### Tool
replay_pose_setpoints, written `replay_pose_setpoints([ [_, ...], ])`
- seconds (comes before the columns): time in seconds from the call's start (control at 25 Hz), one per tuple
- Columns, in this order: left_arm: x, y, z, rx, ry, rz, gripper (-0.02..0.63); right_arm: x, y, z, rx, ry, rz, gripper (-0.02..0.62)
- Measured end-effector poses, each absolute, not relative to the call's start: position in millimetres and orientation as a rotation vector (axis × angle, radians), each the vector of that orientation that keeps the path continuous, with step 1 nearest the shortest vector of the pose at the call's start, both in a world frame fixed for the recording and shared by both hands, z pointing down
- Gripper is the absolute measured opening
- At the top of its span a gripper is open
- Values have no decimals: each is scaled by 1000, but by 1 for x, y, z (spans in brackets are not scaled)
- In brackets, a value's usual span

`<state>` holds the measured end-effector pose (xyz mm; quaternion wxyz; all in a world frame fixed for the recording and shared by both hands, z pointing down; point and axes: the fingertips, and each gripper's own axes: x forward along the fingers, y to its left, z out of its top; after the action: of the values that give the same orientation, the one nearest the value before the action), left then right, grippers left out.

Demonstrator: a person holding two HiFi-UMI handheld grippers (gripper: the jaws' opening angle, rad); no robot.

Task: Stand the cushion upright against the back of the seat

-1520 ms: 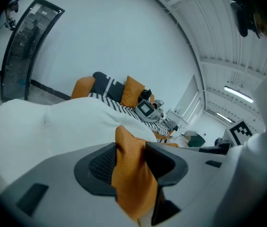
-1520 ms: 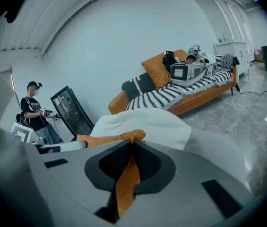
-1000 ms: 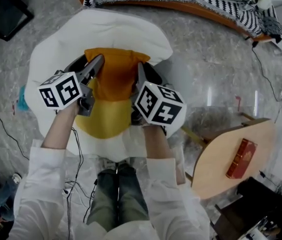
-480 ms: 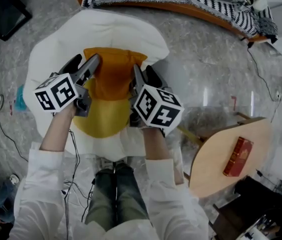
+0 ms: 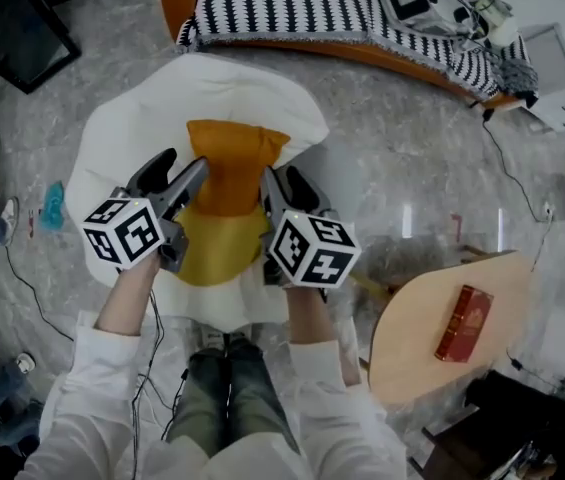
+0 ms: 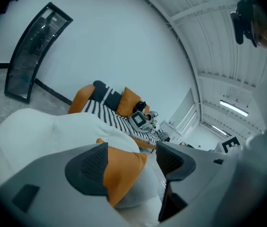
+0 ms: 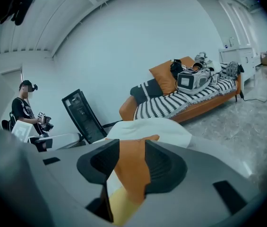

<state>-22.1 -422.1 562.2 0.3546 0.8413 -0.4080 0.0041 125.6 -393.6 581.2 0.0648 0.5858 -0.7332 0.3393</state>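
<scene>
An orange cushion stands upright against the back of the white padded seat, with a yellow pad lying in front of it. My left gripper hangs open at the cushion's left edge. My right gripper hangs open at its right edge. Both sets of jaws have just been opening, and no pad presses on anything. In the left gripper view the cushion shows beyond the wide gap of that gripper. In the right gripper view the cushion shows past the parted gripper.
A striped sofa loaded with gear runs along the back. At the right stands a wooden table with a red book. A dark panel leans at the far left. Another person stands off to the side.
Both grippers have let go of the cushion's sides, opened wide and drawn up and back toward me. The cushion has stayed upright against the seat back.
</scene>
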Motion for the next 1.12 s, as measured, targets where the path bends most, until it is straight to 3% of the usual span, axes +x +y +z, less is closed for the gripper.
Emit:
replay_pose_setpoints([
  [0.56, -14, -319, 404, 2358, -887, 24, 297, 94, -318, 420, 1642, -2400, 871, 159],
  [1.12, -32, -225, 283, 2402, -859, -57, 139, 67, -215, 274, 1599, -2626, 712, 55],
])
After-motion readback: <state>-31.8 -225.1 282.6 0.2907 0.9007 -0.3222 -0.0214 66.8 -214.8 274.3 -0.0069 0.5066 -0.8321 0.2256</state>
